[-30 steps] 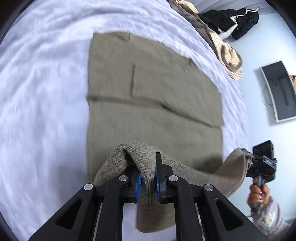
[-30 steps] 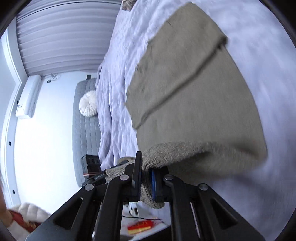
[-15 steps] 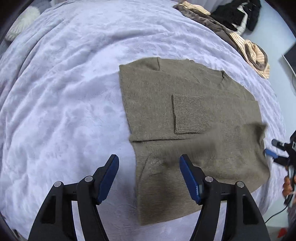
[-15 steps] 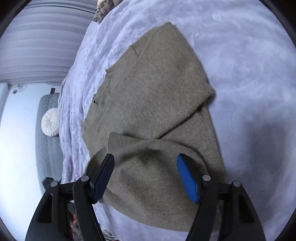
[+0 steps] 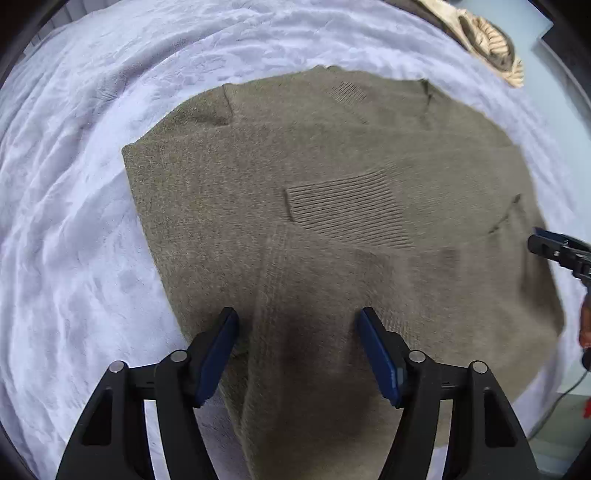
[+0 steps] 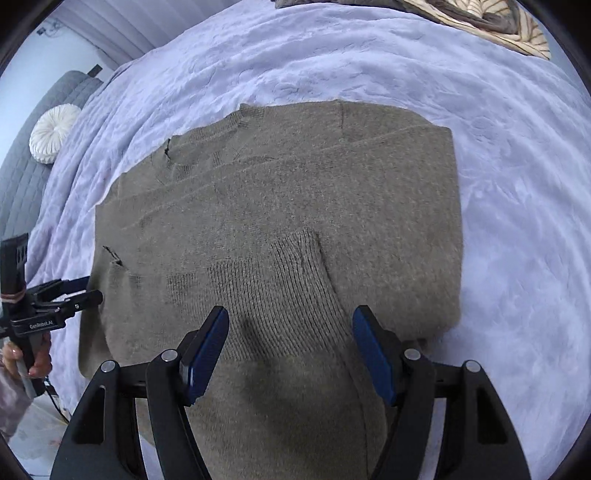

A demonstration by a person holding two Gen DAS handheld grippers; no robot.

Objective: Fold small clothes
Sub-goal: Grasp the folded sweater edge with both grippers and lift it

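1. Left gripper (image 5: 297, 326): jaws spread, blue pads clear of the knit, nothing pinched. A second ago they were clamped on a fold of the garment; they opened to let it go and have just been closing in part, with only flat cloth showing under the gap.
2. Right gripper (image 6: 290, 325): jaws spread wide, nothing held. A second ago it too was clamped on the hem; that edge now lies released.
3. Olive sweater (image 5: 332, 229): rests flat on the lavender bedspread (image 5: 74, 221), its lower part folded up over the body. A ribbed cuff (image 5: 347, 212) lies across the middle, so the sleeves appear tucked inside the fold.
4. Both tools hover over the near edge of the sweater, one at each side; each is seen at the margin of the other's view, carried by a hand (image 6: 26, 360).
5. Assessment: the fold just carried over is laid down and released. The bundle looks roughly rectangular, though the near edge bulges. A further fold or a smoothing pass probably remains.
6. Surroundings: a striped garment (image 6: 509, 26) lies at the far bed edge, well apart.
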